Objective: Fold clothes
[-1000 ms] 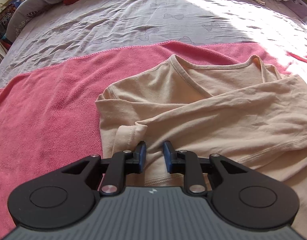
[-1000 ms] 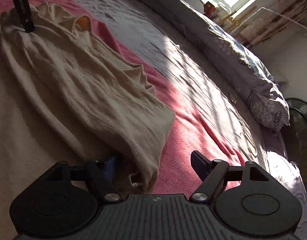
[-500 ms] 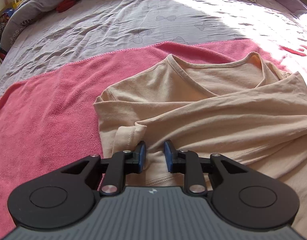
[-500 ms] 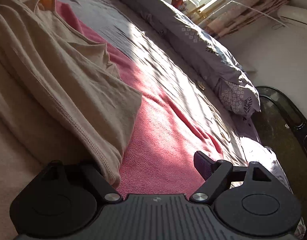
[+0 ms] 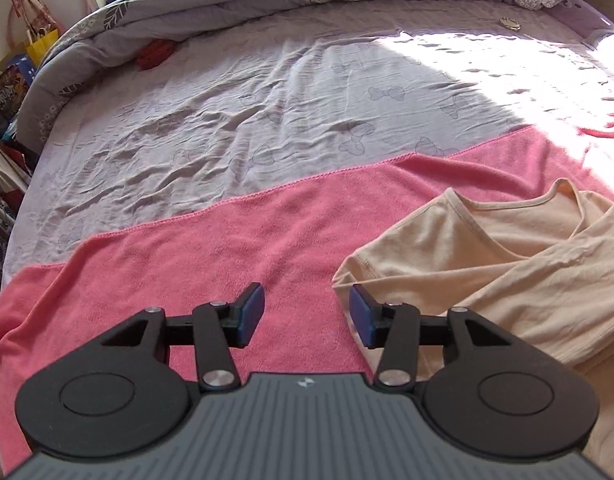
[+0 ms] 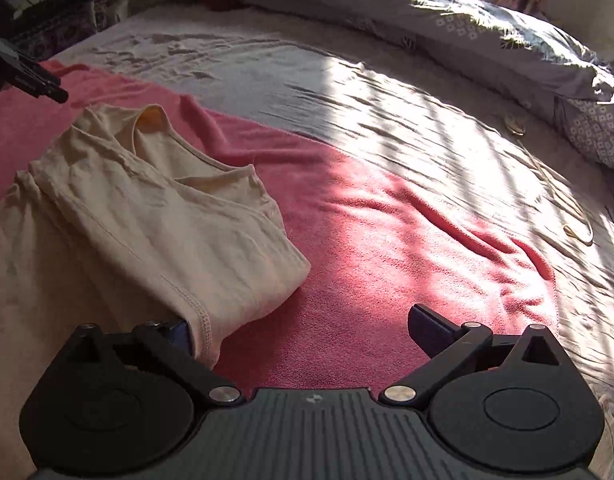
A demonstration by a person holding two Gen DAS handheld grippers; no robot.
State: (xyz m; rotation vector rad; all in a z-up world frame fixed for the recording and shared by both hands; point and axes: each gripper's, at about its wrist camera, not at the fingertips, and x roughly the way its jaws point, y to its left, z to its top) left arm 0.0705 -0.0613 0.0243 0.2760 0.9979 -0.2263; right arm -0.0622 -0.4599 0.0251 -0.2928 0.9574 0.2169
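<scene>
Beige cotton fills the right of your left wrist view: the shirt lies on the pink towel, its shoulder corner just beside the right-hand pad of your left fingers. Those are spread wide with nothing between them, only towel. The shirt sits to their right, sleeves crossed over the chest, collar toward the far side of the bed.

From the right wrist view, the shirt lies left of your right fingers, also released; the stitched hem edge touches the left pad, half hiding it. This view alone shows the shirt's long axis running away toward the collar, and the other tool hovering beyond it. Your right hand seems nearer the cloth for a next fold.
</scene>
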